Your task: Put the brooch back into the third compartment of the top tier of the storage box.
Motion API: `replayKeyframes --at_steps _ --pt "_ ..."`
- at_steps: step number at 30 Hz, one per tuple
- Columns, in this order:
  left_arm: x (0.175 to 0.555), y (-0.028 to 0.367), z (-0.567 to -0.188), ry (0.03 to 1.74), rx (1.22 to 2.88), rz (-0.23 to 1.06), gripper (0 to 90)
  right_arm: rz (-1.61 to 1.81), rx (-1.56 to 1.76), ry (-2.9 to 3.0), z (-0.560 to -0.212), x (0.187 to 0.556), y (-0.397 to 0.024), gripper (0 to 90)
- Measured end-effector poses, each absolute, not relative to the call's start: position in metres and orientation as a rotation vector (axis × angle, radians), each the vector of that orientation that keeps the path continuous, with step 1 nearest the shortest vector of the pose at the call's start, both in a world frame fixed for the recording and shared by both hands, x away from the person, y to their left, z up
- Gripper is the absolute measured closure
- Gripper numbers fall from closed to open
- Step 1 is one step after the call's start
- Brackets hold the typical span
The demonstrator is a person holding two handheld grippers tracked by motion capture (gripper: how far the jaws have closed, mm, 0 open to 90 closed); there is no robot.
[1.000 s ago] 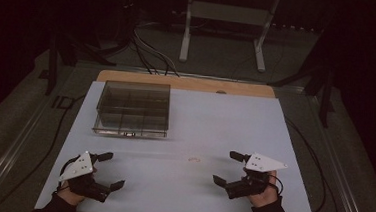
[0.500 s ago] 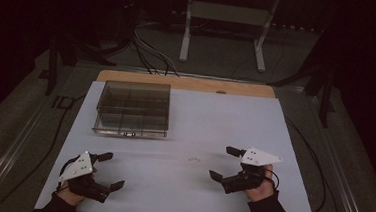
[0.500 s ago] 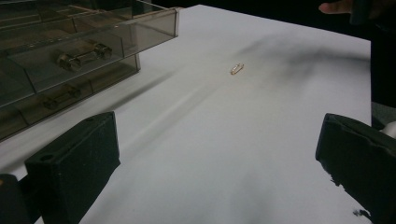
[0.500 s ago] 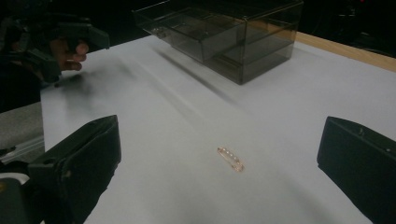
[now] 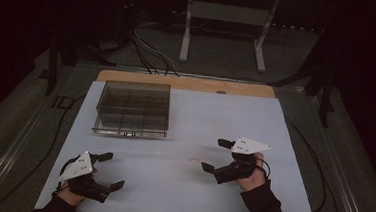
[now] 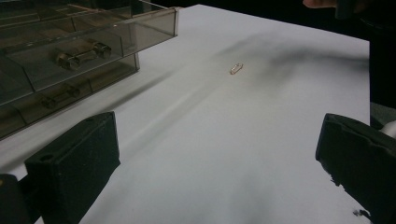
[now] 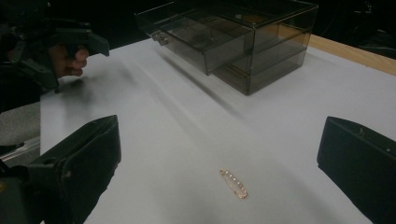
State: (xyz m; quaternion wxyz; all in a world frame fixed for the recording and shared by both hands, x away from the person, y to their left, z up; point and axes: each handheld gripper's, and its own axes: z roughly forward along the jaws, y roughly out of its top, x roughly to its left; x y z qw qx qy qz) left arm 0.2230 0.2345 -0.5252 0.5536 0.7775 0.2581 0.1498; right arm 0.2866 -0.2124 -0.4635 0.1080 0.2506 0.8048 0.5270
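Two grippers, both spread wide: your left gripper (image 5: 102, 170) idles well away, while the small gold hair clip (image 7: 234, 183) lies on the white table (image 5: 255, 115), just ahead of your right gripper (image 5: 215, 154), its long axis running slantwise across the jaws.

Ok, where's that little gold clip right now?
The gold clip lies flat on the white table, just ahead of the open right gripper, well short of the clear drawer box.
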Motion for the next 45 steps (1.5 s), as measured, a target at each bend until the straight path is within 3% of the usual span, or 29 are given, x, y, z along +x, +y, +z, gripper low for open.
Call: replayKeyframes --at_steps 27,40,41,45 --pt "0.222 0.234 -0.524 0.599 1.843 0.349 0.6 1.538 0.724 2.473 -0.47 0.327 -0.181 0.0" --pt "0.222 0.234 -0.524 0.594 1.841 0.343 0.6 1.441 0.762 2.564 -0.49 0.344 -0.169 0.0" --pt "0.222 0.234 -0.524 0.595 1.84 0.342 0.6 1.411 0.802 2.569 -0.495 0.345 -0.169 5.7" --pt "0.222 0.233 -0.524 0.592 1.843 0.342 0.6 1.399 0.819 2.587 -0.499 0.346 -0.17 8.6"
